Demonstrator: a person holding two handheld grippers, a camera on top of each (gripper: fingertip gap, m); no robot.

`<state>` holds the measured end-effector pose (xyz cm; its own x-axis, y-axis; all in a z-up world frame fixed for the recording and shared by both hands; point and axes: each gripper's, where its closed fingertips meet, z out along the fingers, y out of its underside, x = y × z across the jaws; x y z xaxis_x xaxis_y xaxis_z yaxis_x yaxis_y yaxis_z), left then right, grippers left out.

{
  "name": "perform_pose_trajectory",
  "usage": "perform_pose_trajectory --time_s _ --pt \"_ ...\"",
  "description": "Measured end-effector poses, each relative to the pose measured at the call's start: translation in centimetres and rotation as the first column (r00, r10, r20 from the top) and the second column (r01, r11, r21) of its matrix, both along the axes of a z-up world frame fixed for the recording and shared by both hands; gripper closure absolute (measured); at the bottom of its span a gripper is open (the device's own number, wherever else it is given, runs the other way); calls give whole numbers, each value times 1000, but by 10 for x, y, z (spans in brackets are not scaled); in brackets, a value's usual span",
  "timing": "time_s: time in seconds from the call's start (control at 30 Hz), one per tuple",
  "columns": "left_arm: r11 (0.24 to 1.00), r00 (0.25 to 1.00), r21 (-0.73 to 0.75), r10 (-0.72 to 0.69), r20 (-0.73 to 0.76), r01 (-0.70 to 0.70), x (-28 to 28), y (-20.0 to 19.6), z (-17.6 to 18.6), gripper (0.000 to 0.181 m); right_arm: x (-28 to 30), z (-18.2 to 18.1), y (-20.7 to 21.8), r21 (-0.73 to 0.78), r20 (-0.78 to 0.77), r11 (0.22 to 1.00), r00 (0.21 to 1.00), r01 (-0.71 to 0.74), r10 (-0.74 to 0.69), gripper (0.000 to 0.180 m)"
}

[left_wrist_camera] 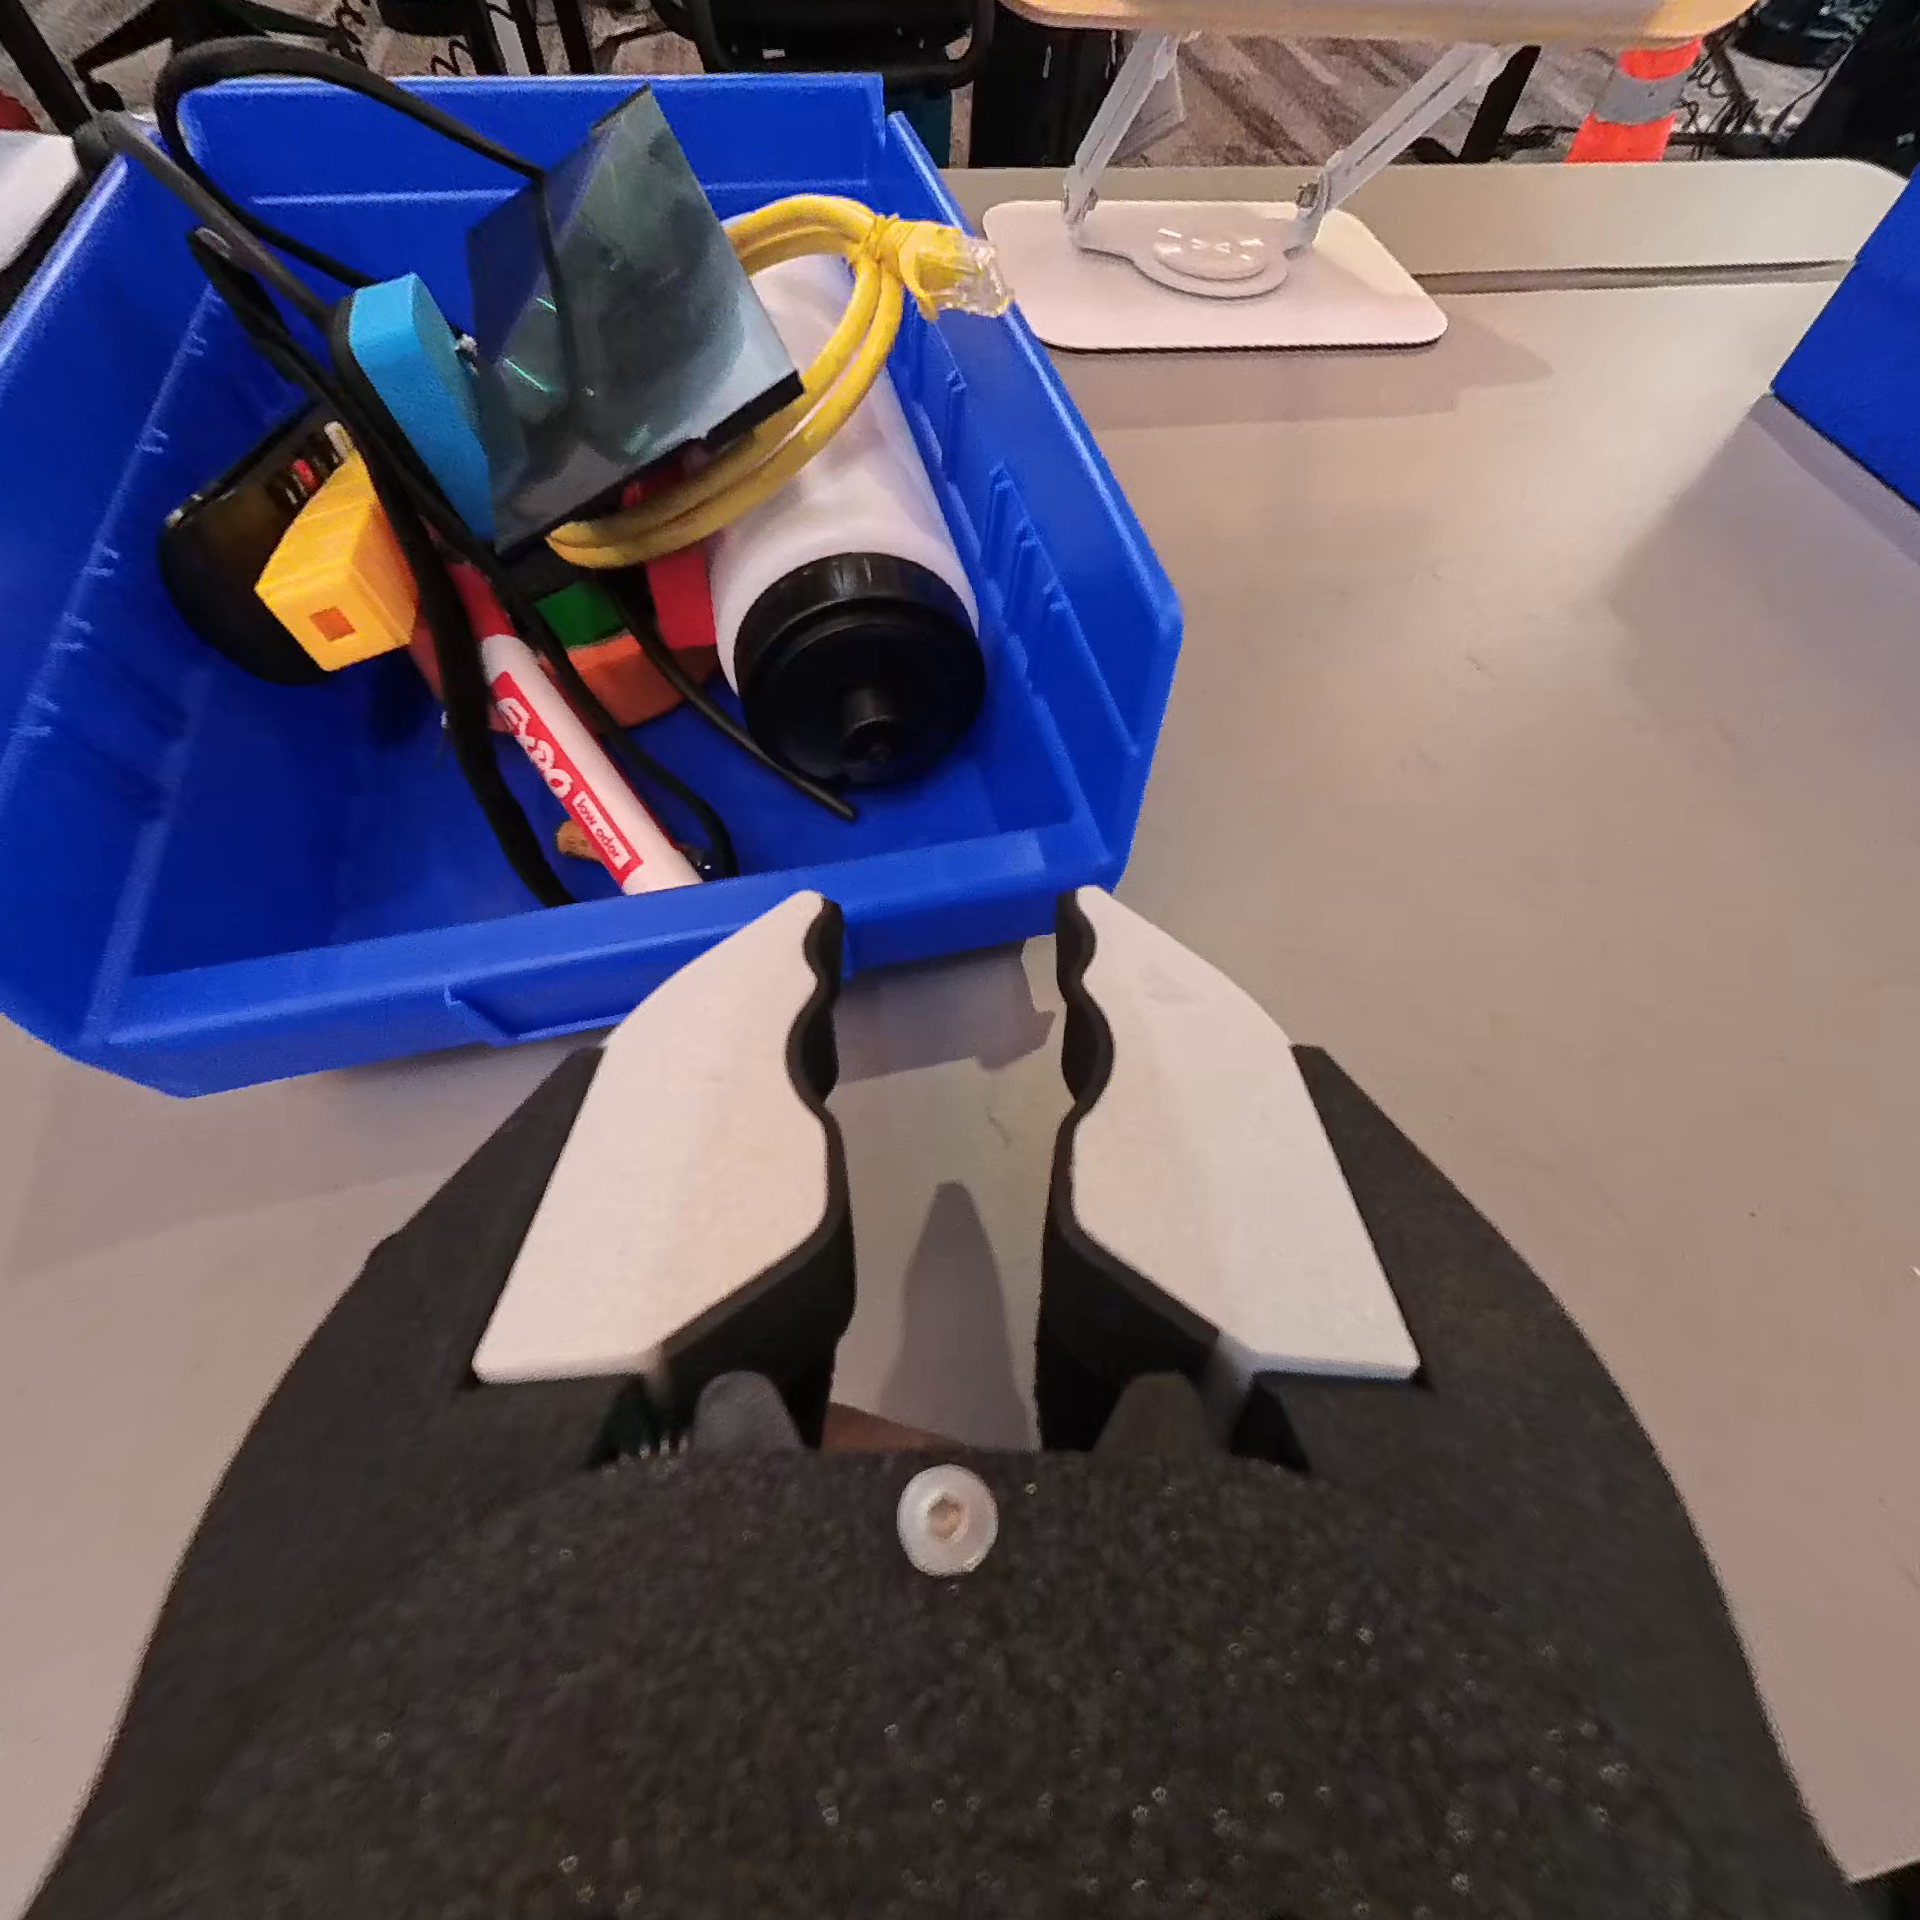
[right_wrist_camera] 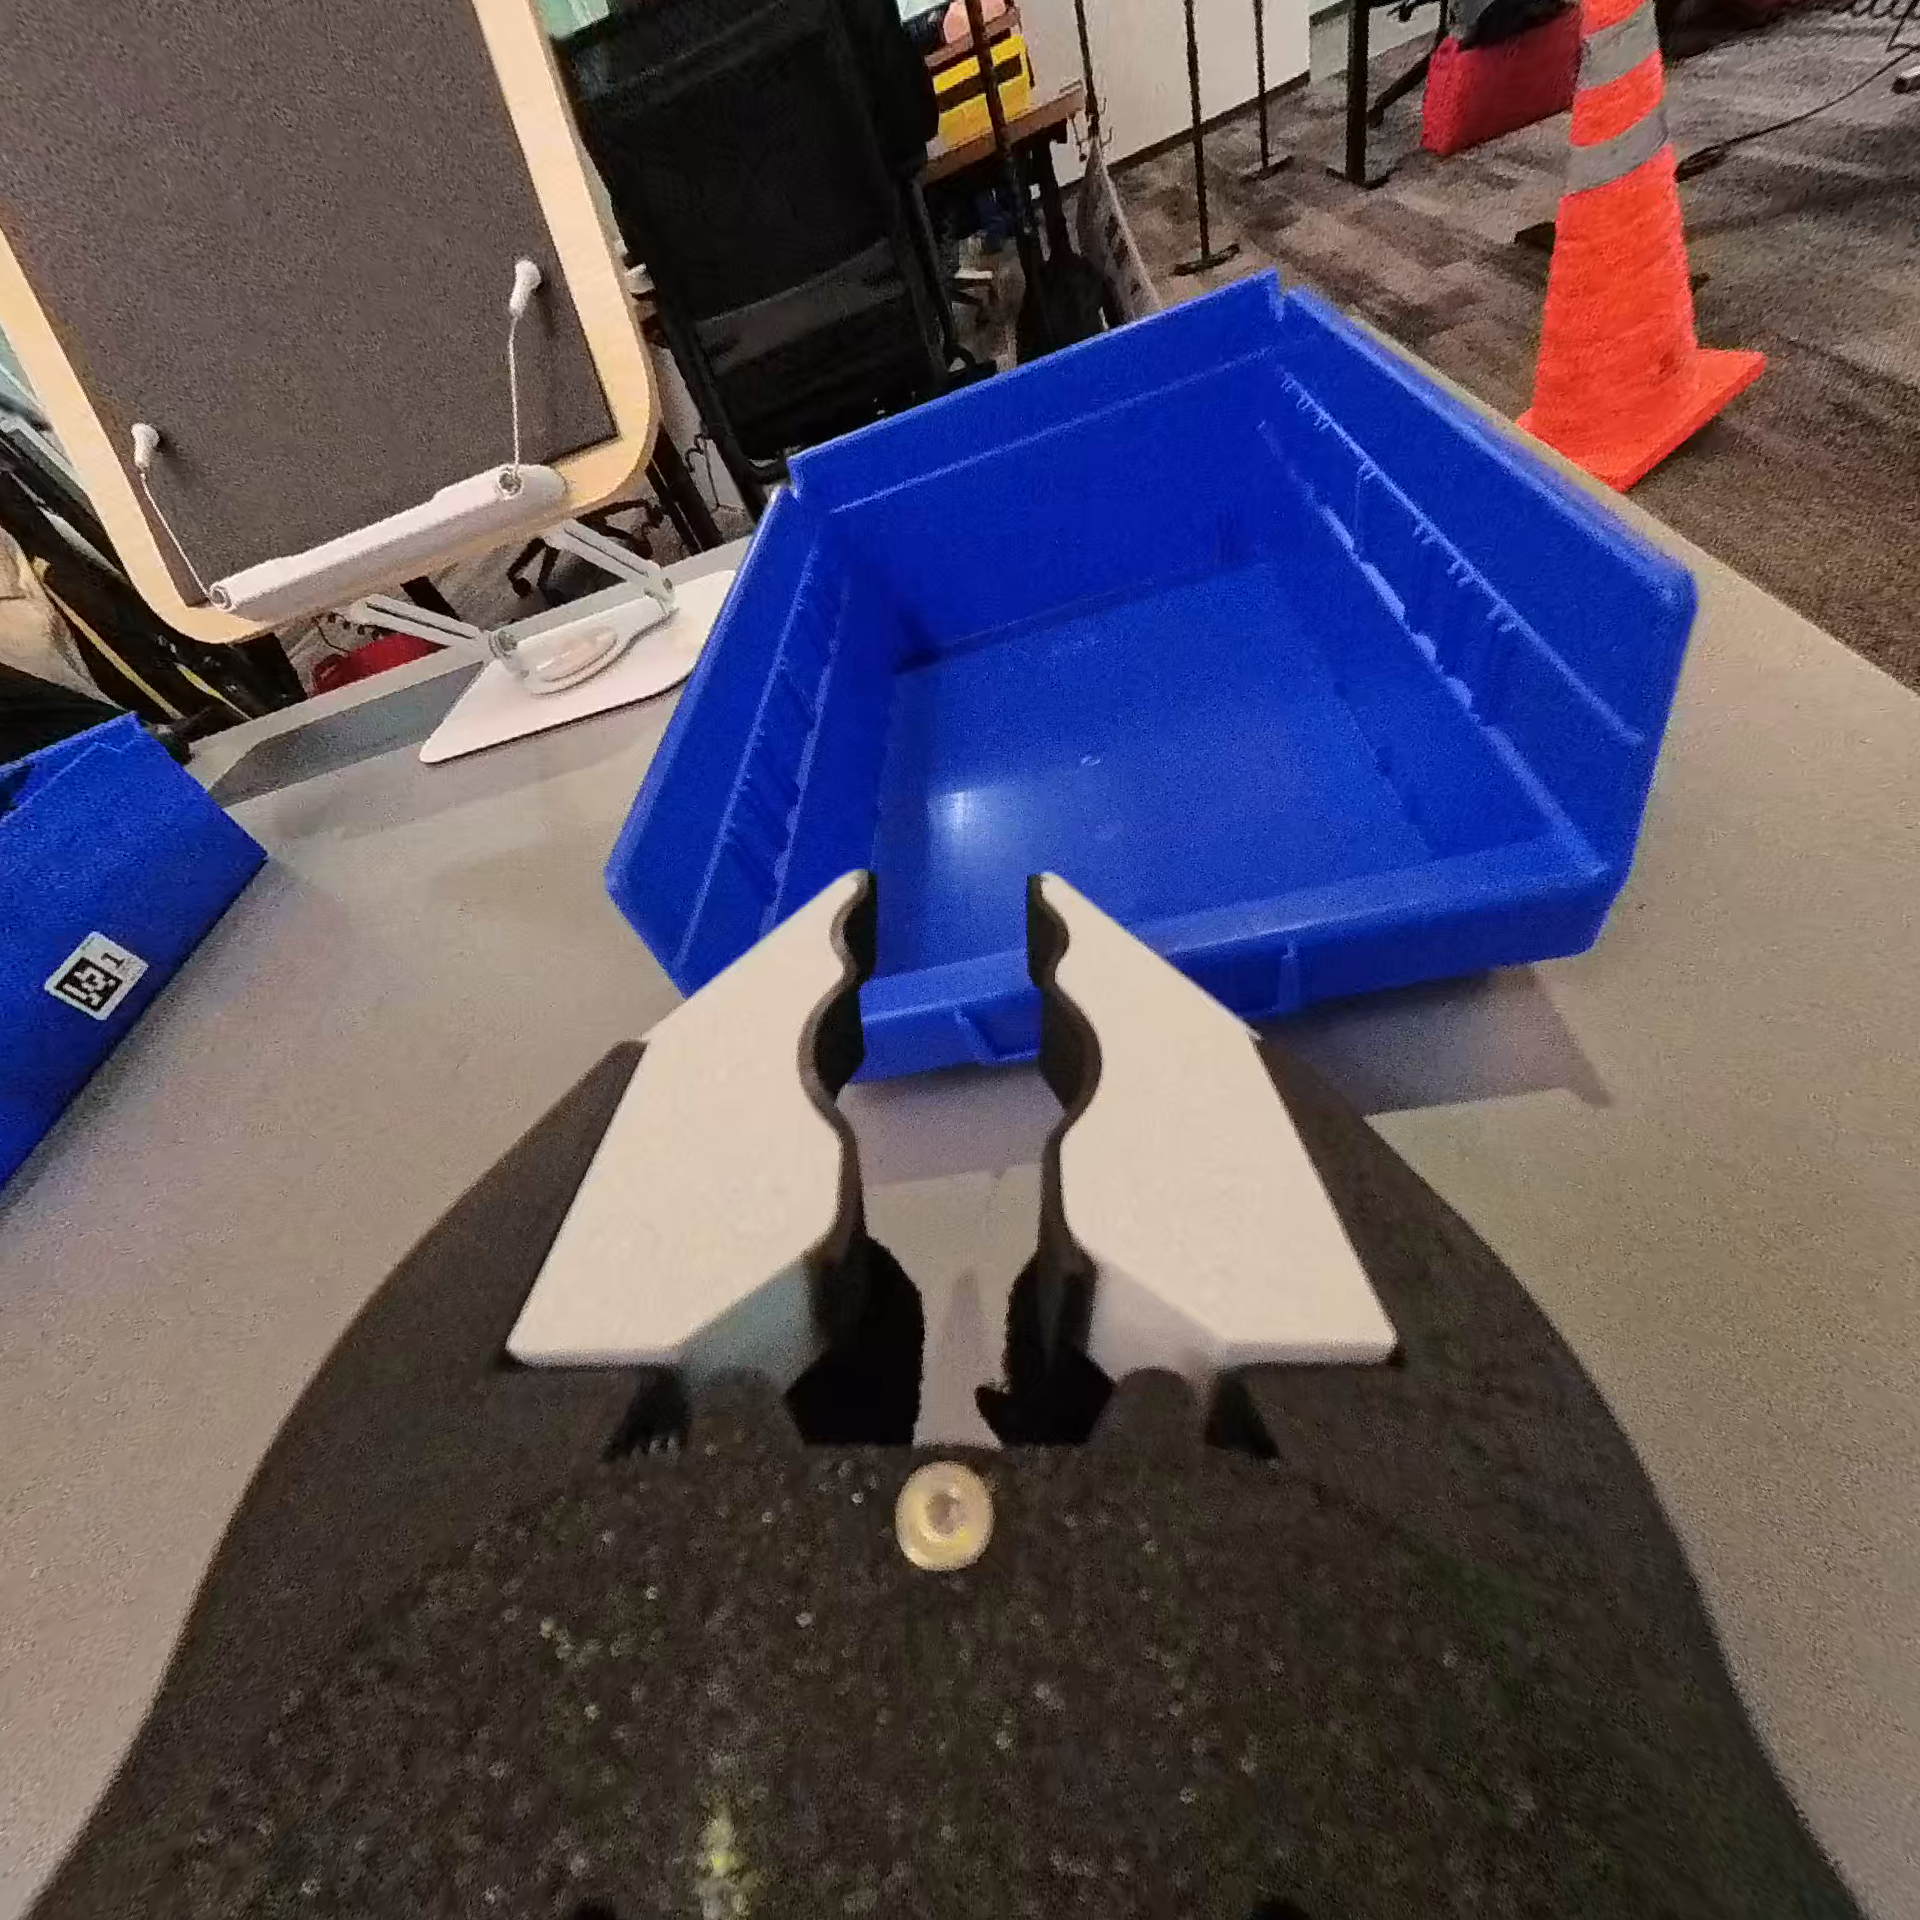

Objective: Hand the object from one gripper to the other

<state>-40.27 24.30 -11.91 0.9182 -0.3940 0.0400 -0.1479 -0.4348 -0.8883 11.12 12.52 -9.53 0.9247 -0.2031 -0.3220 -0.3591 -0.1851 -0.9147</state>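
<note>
Nearest each camera, left gripper [left_wrist_camera: 943, 914] and right gripper [right_wrist_camera: 948, 894] hover over the grey surface [left_wrist_camera: 1507, 831], jaws parted, holding nothing. Beyond: cluttered blue plastic bin [left_wrist_camera: 582, 997]; bare blue plastic bin [right_wrist_camera: 1195, 748]. Which bin item is the task's object cannot be told.

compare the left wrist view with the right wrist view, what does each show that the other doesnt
Only the left wrist view: a full blue bin holding a white bottle, yellow cable, red marker, and the open left tongs.
Only the right wrist view: an empty blue bin and the open right tongs.
Both: grey table, white stand base, orange cone.
</note>
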Motion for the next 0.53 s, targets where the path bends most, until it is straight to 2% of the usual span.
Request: perform_pose_trajectory --time_s 0.13,0.2,0.3,0.37,0.4,0.43,0.47,0.5,0.53 --pt "1000 1000 -7 -7 -23 6 3 -1 -3 139 -3 1 1 -1 33 1000 999 -9 9 151" --pt "1000 999 5 -1 -38 2 7 -1 -3 135 -19 7 3 -4 85 998 995 -56 57 146" --pt "997 998 79 12 -62 -7 39 5 8 127 -101 35 9 64 160 965 957 -255 242 142" --pt "988 984 143 74 -160 -51 67 17 15 122 -187 46 9 70 181 892 886 -446 428 145" --pt "979 969 182 126 -214 -87 80 23 19 123 -231 51 4 68 201 837 829 -543 521 156" --pt "970 952 217 167 -258 -111 94 30 22 110 -263 58 -3 73 251 807 793 -587 555 167" --pt "967 943 235 165 -290 -97 113 35 24 124 -283 68 -8 91 323 805 782 -586 533 180" --pt "959 928 261 192 -321 -108 128 39 28 128 -298 78 -14 109 394 804 768 -584 505 180" --pt "942 908 313 230 -349 -119 140 40 39 121 -312 84 -20 114 435 790 745 -602 505 180"
